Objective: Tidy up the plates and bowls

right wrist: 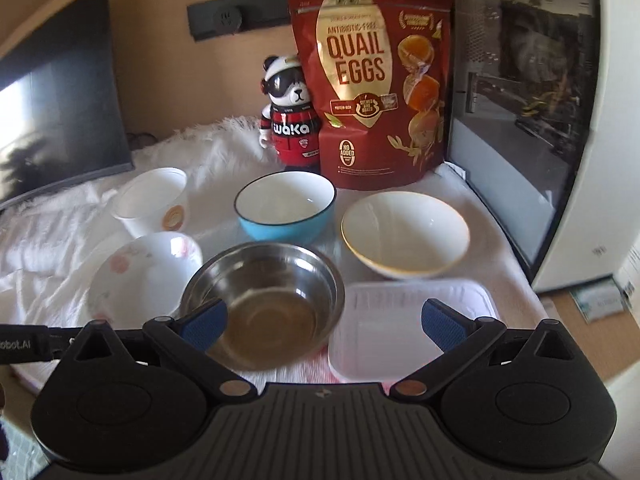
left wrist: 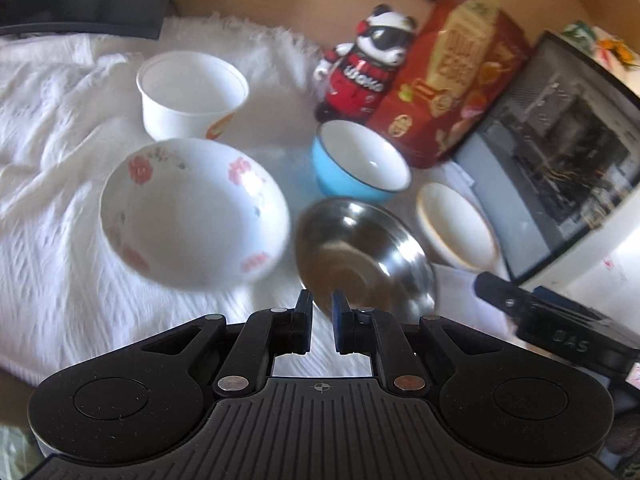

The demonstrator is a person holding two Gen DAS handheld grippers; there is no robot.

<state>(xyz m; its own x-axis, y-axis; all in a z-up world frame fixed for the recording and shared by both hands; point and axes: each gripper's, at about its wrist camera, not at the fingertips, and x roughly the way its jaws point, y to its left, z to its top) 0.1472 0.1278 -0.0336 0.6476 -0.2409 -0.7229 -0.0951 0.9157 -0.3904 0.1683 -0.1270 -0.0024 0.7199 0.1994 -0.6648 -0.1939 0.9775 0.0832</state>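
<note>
My left gripper is shut on the near rim of a steel bowl, which tilts above the white cloth. The steel bowl also shows in the right wrist view. Around it stand a flowered white bowl, a blue bowl, a gold-rimmed white bowl and a white paper cup. My right gripper is open and empty, near the steel bowl and a white plastic tray.
A panda figurine and a red quail eggs bag stand at the back. A white appliance with a glass door is on the right. A dark monitor is at the left. The right gripper's body shows at the right.
</note>
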